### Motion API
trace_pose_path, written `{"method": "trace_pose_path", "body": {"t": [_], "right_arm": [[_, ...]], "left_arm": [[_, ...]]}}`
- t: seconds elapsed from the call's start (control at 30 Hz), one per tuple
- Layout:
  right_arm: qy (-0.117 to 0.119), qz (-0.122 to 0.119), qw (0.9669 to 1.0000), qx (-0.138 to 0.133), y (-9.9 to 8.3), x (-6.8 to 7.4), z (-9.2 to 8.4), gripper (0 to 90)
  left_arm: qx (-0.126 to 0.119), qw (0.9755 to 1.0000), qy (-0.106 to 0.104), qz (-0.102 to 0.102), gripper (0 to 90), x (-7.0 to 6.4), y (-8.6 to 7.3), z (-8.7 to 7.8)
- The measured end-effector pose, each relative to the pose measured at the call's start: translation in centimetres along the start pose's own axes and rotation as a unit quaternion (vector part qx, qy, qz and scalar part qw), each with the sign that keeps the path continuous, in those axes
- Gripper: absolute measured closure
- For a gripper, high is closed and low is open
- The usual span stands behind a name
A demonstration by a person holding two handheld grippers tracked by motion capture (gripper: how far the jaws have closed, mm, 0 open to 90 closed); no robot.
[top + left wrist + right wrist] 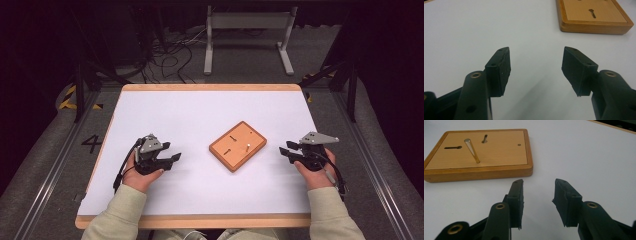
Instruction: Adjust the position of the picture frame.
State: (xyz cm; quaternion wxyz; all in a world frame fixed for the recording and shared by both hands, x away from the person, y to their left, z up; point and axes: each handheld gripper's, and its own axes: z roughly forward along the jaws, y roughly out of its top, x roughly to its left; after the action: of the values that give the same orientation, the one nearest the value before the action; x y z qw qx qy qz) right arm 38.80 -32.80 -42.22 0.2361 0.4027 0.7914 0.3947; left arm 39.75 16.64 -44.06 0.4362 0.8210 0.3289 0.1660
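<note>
A flat wooden board (237, 145) lies tilted near the middle of the white table top; a thin metal pin (472, 150) stands upright from it, and dark pegs or slots (452, 147) mark its face. My left gripper (174, 159) rests on the table to the board's left, jaws open and empty, pointing toward the board (594, 16). My right gripper (285, 151) rests to the board's right, jaws open with nothing between them, aimed at the board (481, 155).
The white table top (200, 115) has a wooden rim (200, 220). Beyond the far edge stand a white metal frame (247, 37) and tangled cables (170, 55) on the floor. Rails run along both sides of the table.
</note>
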Motion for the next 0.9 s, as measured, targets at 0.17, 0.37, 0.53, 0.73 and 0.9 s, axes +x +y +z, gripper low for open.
{"method": "trace_pose_path", "body": {"t": [0.17, 0.37, 0.53, 0.73, 0.9], "right_arm": [[0.003, 0.005, 1.0000, -0.002, 0.0, -0.1, -0.1, 60.3], [0.006, 0.003, 1.0000, -0.002, 0.0, 0.0, -0.1, 60.3], [0.009, 0.000, 1.0000, 0.002, 0.1, 0.1, 0.0, 61.4], [0.028, 0.000, 0.9995, 0.011, 1.0, 0.7, 0.0, 71.3], [0.050, -0.009, 0.9986, 0.016, 2.1, 1.0, 0.5, 73.4]], "left_arm": [[-0.001, 1.0000, 0.005, -0.005, 37.0, -0.1, 0.1, -0.1], [-0.003, 0.9999, 0.007, -0.009, 34.9, -0.1, 0.0, -0.4], [0.000, 0.9999, 0.011, -0.011, 34.8, -0.1, -0.3, -0.6], [-0.008, 0.9997, 0.008, -0.022, 32.0, -0.3, -0.8, -1.3], [-0.013, 0.9997, 0.009, -0.020, 31.6, -0.2, -1.0, -1.8]]}}
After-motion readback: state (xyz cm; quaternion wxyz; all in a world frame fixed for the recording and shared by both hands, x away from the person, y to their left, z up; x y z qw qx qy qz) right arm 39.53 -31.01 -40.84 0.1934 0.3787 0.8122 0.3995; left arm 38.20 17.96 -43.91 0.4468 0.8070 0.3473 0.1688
